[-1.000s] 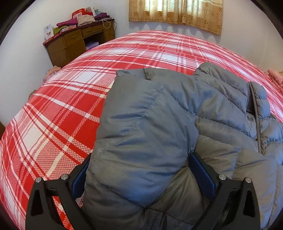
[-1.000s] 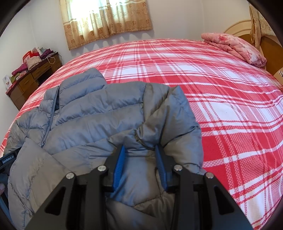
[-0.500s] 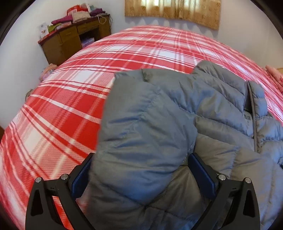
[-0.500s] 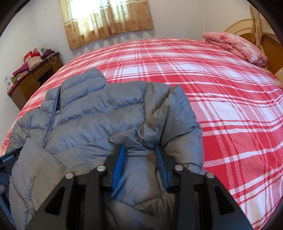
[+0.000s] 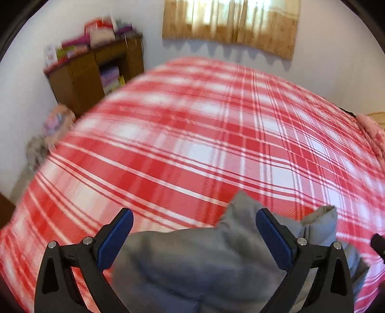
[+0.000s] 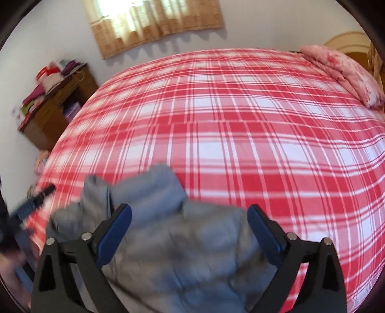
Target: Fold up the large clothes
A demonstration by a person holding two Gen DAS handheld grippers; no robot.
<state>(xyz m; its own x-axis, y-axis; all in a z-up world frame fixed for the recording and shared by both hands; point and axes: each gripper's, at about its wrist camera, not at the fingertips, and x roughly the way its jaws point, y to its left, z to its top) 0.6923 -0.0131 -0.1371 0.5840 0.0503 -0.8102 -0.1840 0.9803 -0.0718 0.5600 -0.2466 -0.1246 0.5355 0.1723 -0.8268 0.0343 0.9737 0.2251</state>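
A grey puffer jacket [image 5: 204, 260] lies bunched on the red plaid bed [image 5: 192, 144], low in both views; it also shows in the right wrist view [image 6: 182, 240]. My left gripper [image 5: 192, 240] is open, its blue pads wide apart above the jacket's near part. My right gripper [image 6: 190, 231] is open too, its pads spread over the jacket. Both views are blurred by motion. The left gripper's tip [image 6: 36, 199] shows at the left edge of the right wrist view.
A brown wooden desk [image 5: 96, 72] piled with clothes stands by the wall at the far left. A pink pillow [image 6: 346, 72] lies at the bed's far right by the headboard. A curtained window [image 5: 231, 21] is on the back wall.
Both grippers have pulled back and tilted up, so the jacket now sits low in each view. The right gripper, shut on a jacket fold before, has opened and let go.
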